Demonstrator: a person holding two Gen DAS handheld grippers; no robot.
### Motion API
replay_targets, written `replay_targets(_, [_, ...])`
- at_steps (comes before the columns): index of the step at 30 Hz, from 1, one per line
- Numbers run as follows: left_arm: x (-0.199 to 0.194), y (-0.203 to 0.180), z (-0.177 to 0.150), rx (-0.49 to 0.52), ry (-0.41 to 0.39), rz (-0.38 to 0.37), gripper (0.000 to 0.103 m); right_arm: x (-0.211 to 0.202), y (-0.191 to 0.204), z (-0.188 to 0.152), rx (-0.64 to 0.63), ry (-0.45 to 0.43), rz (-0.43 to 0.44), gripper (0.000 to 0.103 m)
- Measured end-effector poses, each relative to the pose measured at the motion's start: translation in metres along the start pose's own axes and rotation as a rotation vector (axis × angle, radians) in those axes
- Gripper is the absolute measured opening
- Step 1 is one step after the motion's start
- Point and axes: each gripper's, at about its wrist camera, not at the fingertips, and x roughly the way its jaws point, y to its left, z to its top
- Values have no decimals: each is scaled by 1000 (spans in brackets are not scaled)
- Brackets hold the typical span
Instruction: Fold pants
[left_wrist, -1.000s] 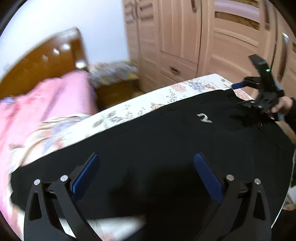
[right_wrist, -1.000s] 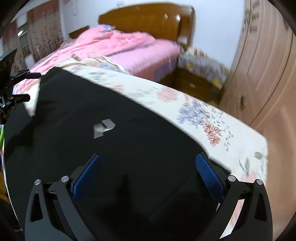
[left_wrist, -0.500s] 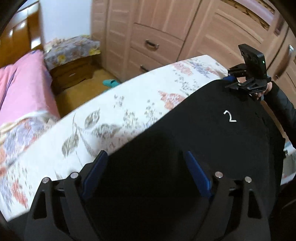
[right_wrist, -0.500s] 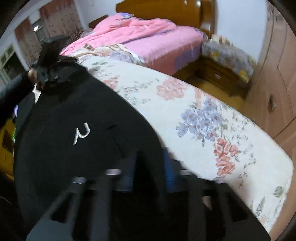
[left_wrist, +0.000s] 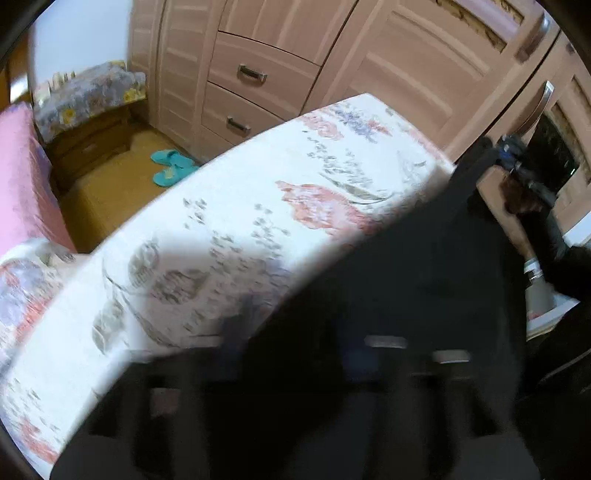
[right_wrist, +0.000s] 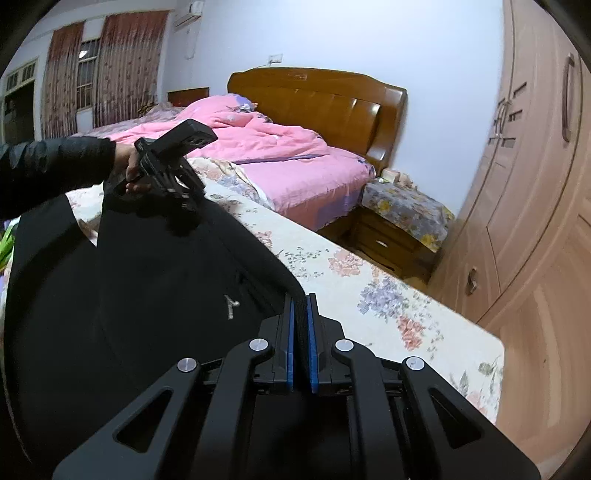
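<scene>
Right claw (right_wrist: 300, 314) pinches black pants (right_wrist: 129, 295) edge | left claw (right_wrist: 181, 218) grip unclear | pants over floral table (right_wrist: 388, 295)

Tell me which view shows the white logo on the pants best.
The right wrist view: the white logo sits sharp on the black pants, left of the right tool clamping their edge. The left wrist view is motion-blurred; no logo shows there.
</scene>
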Motion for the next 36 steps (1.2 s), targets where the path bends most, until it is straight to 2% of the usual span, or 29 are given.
replay_targets(2, [-14,-18,-7,36,-46,92,13,3,7,2,-1,5,-24,9])
replay_targets(5, [-47,-57,-20,78,-133,249,13,-8,11,0,32,-4,-50,9])
replay_targets(7, [-75,-104,-36,133,-209,406,13,-22,17,-3,62,-19,-66,9])
replay_targets(11, [-98,-196,-73,227,-276,638,13,-65,43,-16,87,-65,-82,9])
replay_targets(12, [-100,-229,-92,266,-283,720,13,-76,49,-21,91,-76,-79,9])
replay_targets(13, [-101,-252,-106,283,-288,763,13,-90,58,-28,99,-93,-75,9])
replay_targets(16, [-95,-308,-151,309,-295,824,13,-118,82,-49,107,-111,-74,9])
replay_targets(19, [-78,-338,-193,237,-288,808,12,-132,109,-79,114,-84,-67,9])
replay_targets(20, [-71,-342,-203,217,-280,806,12,-129,119,-91,95,-44,-78,9])
replay_targets(24, [-30,-330,-228,108,-217,771,12,-103,131,-124,137,79,-41,10])
replay_targets(26, [-18,-312,-236,15,-208,742,14,-93,133,-137,178,129,-38,14])
replay_targets(27, [-19,-305,-239,-35,-232,720,15,-94,132,-144,224,140,-28,18])
replay_targets(28, [-25,-298,-242,-111,-284,672,19,-98,132,-148,257,134,-18,26])
replay_targets(29, [-30,-296,-245,-162,-321,633,33,-105,133,-151,284,125,-13,46])
replay_targets(30, [-41,-296,-250,-231,-383,588,46,-116,136,-155,311,111,-14,58])
replay_targets(31, [-49,-300,-256,-269,-425,582,75,-125,138,-157,327,92,-22,73])
replay_targets(32, [-55,-307,-263,-304,-473,590,92,-137,142,-161,343,61,-27,75])
replay_targets(34, [-69,-319,-279,-378,-574,597,97,-157,143,-172,400,4,1,75])
replay_targets(36, [-72,-325,-296,-459,-624,532,97,-161,140,-183,495,7,34,74])
